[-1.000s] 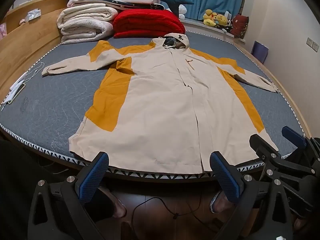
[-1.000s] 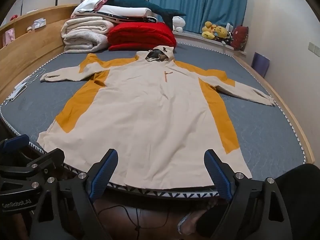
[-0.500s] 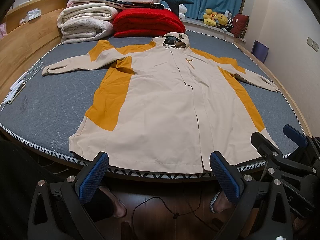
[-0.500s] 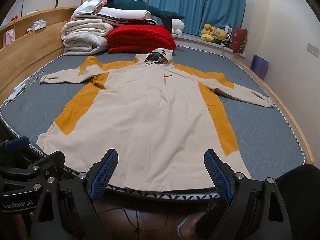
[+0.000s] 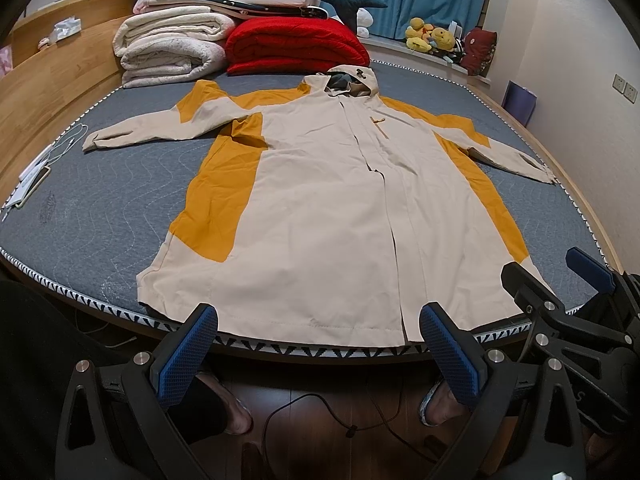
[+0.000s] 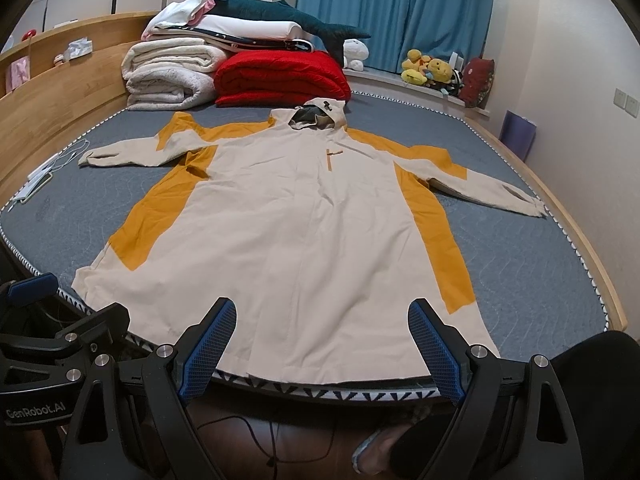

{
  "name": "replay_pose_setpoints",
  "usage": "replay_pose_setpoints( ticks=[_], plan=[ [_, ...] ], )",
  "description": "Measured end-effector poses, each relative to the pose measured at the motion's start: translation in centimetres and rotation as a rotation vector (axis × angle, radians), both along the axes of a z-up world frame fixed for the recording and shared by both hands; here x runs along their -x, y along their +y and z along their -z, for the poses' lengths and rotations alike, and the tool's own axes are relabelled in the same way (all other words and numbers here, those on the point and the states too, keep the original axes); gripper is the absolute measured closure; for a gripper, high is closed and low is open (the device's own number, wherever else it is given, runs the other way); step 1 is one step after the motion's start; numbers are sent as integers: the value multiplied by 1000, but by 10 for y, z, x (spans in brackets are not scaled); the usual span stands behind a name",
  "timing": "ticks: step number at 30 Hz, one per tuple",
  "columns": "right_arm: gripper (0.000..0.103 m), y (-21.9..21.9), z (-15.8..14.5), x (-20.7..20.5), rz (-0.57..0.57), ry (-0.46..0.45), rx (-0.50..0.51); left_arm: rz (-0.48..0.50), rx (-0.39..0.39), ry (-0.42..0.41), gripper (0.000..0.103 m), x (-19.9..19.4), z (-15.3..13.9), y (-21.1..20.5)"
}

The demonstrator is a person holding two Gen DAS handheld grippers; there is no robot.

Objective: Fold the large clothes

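**Coat spread flat, both grippers waiting at the hem**

Left wrist view: the left hand-held gripper gapes wide, empty, just short of the coat hem at the bed foot edge.

Right wrist view: the right hand-held gripper likewise stands wide and empty. The coat's long axis runs straight away toward the hood; neither hand looks nearer.

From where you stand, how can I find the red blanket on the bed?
Look at the far end of the bed, beyond the hood of the spread coat. The red blanket lies folded there, just right of the rolled cream blankets. It is the only bright red bedding in the pile.
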State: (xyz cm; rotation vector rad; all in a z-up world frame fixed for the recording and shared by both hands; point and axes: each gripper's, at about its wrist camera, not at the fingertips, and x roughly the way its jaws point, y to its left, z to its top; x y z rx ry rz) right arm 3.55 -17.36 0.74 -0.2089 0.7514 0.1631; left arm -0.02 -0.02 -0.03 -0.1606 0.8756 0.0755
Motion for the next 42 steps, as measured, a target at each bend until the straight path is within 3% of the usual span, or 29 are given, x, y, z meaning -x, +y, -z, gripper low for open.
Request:
replay_pose_setpoints(
  ticks=[8, 10, 15, 18, 20, 22, 26, 32, 34, 42],
  plan=[
    [15, 0, -1, -1, 2, 1, -4, 0, -15, -14, 8, 1, -4, 0],
    [15, -1, -3, -3, 3, 0, -13, 0, -36, -28, 19, 1, -7, -4],
    [15, -5, -13, -7, 9, -12, -42, -1, -41, -29, 67, -4, -13, 1],
    [15, -6, -19, -8, 9, -24, -61, -30, -39, -34, 82, -5, -28, 7],
    [15, -7, -24, -8, 13, -41, -73, -31, -62, -82, 86, -4, -40, 6],
    [17, -10, -31, -10, 19, -66, -92, -25, -89, -126, 89, -5, -51, 4],
    [26, -13, -44, -12, 8, -121, -103, 15, -56, -144, 89, -22, -67, 10],
    [48, -14, -75, -38, -63, -167, -143, 86, -53, -174, 89, -74, -91, 30],
    [53, -12, -93, -59, -92, -187, -162, 102, -59, -195, 89, -96, -101, 41],
    [53, 11, -143, -168, -135, -237, -168, 70, -59, -226, 89, -192, -116, 107]
  ],
)
